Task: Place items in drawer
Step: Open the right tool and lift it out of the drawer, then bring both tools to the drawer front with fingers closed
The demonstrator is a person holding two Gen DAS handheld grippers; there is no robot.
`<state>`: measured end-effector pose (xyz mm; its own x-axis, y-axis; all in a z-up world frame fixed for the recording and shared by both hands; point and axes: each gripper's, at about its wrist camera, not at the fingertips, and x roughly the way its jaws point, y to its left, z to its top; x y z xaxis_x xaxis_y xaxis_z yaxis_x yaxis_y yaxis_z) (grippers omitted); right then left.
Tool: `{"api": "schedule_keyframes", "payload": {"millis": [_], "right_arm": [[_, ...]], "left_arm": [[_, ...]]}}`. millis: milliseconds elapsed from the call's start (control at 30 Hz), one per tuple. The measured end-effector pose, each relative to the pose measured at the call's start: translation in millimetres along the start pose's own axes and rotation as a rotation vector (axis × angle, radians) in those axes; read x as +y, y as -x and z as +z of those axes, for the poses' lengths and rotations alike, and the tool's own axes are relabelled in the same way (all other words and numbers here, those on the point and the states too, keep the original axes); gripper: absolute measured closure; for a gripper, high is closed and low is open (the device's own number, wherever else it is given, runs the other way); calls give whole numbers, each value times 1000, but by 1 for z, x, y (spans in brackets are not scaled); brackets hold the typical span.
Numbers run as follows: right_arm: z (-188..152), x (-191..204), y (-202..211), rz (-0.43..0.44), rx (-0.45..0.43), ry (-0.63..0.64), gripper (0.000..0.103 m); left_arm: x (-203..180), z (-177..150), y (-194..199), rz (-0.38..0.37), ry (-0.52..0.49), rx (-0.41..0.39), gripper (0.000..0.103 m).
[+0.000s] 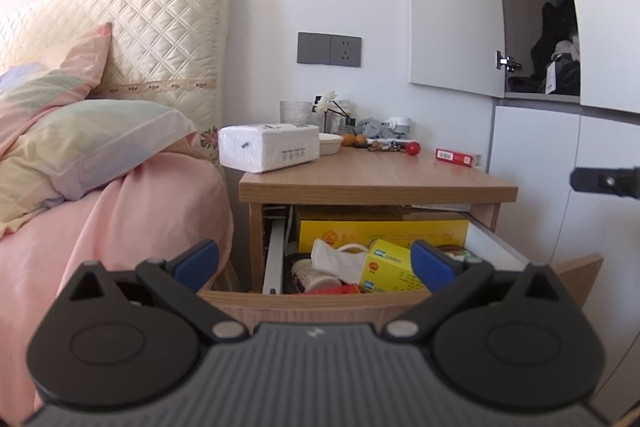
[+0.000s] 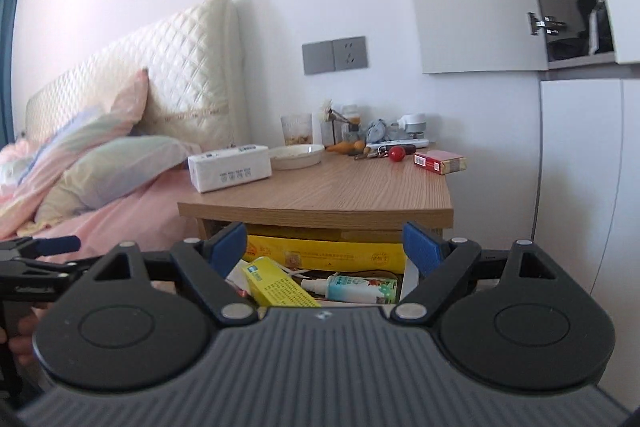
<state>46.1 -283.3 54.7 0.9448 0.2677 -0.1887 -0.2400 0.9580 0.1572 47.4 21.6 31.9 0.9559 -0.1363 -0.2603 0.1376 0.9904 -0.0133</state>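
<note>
The wooden nightstand's drawer (image 1: 304,303) stands pulled open; it holds a yellow box (image 1: 380,233), a smaller yellow carton (image 1: 390,267), a crumpled tissue (image 1: 336,259) and a spray bottle (image 2: 352,287). On the nightstand top (image 1: 380,173) lie a white tissue pack (image 1: 268,147), a red cigarette pack (image 1: 458,157), a red ball (image 1: 413,148) and keys (image 2: 372,153). My left gripper (image 1: 316,259) is open and empty in front of the drawer. My right gripper (image 2: 324,247) is open and empty above the drawer (image 2: 408,279).
A bed with pink bedding (image 1: 112,211) and pillows lies left of the nightstand. A white bowl (image 2: 296,155), a glass (image 2: 297,129) and small clutter stand at the nightstand's back. White cabinets (image 1: 532,179) stand to the right; an upper door hangs open.
</note>
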Motion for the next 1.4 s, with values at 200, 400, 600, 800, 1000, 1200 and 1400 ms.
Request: {"api": "schedule_keyframes", "payload": {"millis": [200,400,600,800,1000,1200,1400], "right_arm": [[-23,11,13,-33,-66,11,16],[-36,14,16,-13,-79,-4,16],[-42,23,21,-41,-102,22,16],[-45,21,18,-35,-77,-9,16],[-46,17,17,-38,-64,-40,17],[-48,20,16,-49,-59,-26,30],[-51,23,12,-44,-38,-35,55]], "left_arm": [[-4,-2,1,5,-9,-2,0],[-5,-3,1,9,-19,-9,0],[-5,-3,3,9,-19,-13,0],[-7,-4,4,3,-25,-15,0],[-8,-5,4,-13,-37,-15,0],[-7,-6,4,-5,-28,-22,3],[-8,-6,3,-10,-34,-13,19]]}}
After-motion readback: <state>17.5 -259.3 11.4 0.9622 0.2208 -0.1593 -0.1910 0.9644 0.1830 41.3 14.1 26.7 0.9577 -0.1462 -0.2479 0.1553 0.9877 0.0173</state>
